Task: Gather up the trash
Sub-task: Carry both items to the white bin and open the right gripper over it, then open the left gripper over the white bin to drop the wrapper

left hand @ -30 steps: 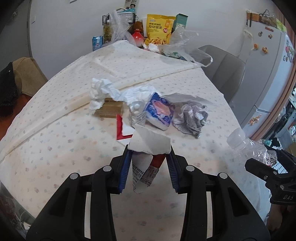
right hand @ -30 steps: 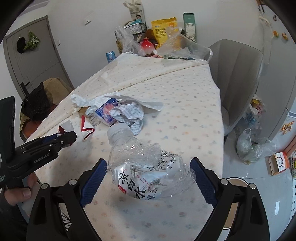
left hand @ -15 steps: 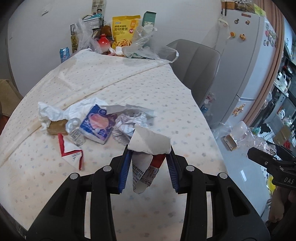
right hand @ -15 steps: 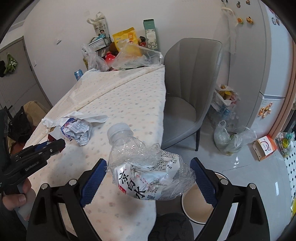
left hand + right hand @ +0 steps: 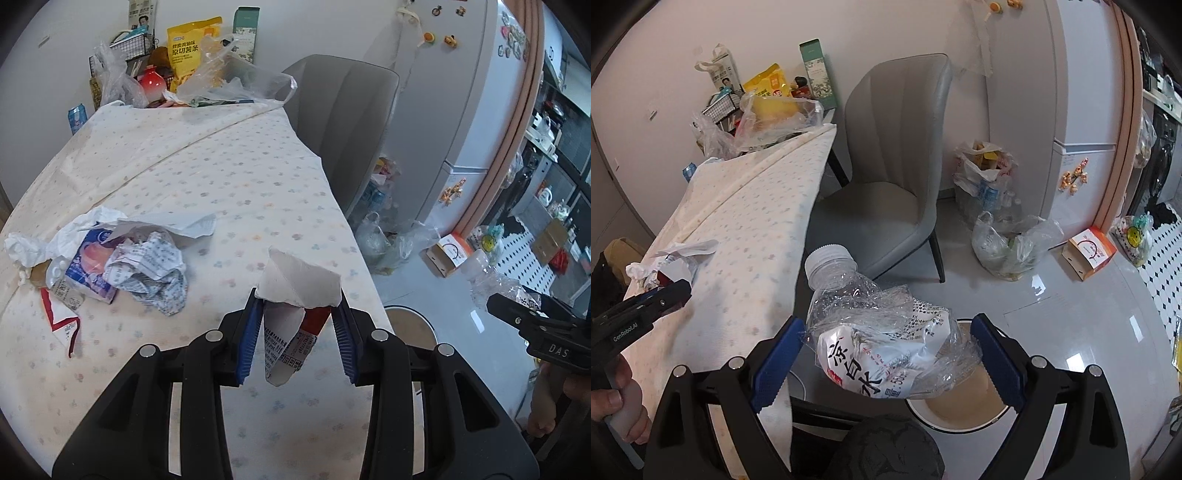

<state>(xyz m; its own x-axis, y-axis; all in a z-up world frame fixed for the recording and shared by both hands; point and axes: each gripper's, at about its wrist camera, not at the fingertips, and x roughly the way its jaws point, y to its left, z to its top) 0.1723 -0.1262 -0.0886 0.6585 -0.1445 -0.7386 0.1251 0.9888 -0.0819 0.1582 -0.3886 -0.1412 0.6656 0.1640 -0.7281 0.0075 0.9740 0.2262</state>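
Observation:
My left gripper (image 5: 298,325) is shut on a folded white and red paper wrapper (image 5: 295,295), held over the right edge of the table (image 5: 229,192). My right gripper (image 5: 886,354) is shut on a crushed clear plastic water bottle (image 5: 871,332) with a white cap, held over the floor above a round white bin (image 5: 960,410) with a beige inside. In the left wrist view the same bin (image 5: 410,325) shows just past the table's edge. A pile of crumpled paper and packets (image 5: 122,262) lies on the table's left side.
A grey chair (image 5: 897,166) stands beside the table. Plastic bags of rubbish (image 5: 1008,236) and a small orange box (image 5: 1089,254) lie on the floor by the fridge (image 5: 1082,110). Snack bags and boxes (image 5: 192,55) crowd the table's far end.
Both grippers have swung to the right with their loads. The left went from above the trash pile to the table's right edge; the right left the table and now hangs over the bin.

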